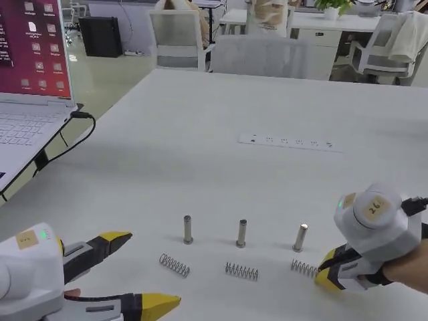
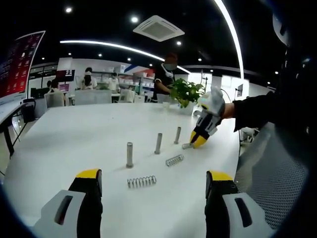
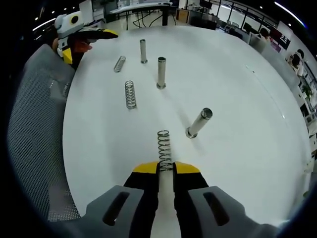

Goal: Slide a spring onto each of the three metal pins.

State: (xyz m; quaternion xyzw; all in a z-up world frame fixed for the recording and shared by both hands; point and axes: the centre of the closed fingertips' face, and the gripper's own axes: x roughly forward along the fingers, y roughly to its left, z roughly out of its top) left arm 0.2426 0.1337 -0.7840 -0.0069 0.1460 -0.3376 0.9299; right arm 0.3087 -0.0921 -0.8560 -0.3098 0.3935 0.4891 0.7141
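Observation:
Three upright metal pins stand in a row on the white table: left pin (image 1: pixel 188 229), middle pin (image 1: pixel 241 233), right pin (image 1: pixel 300 237). A spring lies in front of each: left spring (image 1: pixel 174 265), middle spring (image 1: pixel 241 271), right spring (image 1: pixel 303 268). My right gripper (image 1: pixel 326 271) is low on the table and shut on the near end of the right spring (image 3: pixel 164 146), which points toward the tilted-looking right pin (image 3: pixel 198 123). My left gripper (image 1: pixel 148 270) hovers open at the near left, with the left spring (image 2: pixel 141 181) lying ahead of its jaws and apart from them.
An open laptop (image 1: pixel 27 100) with a black cable (image 1: pixel 67 144) sits at the left. A flush power strip (image 1: pixel 287 142) lies mid-table beyond the pins. Chairs (image 1: pixel 261 57) stand at the far edge. A mesh chair (image 3: pixel 39 124) is beside the near edge.

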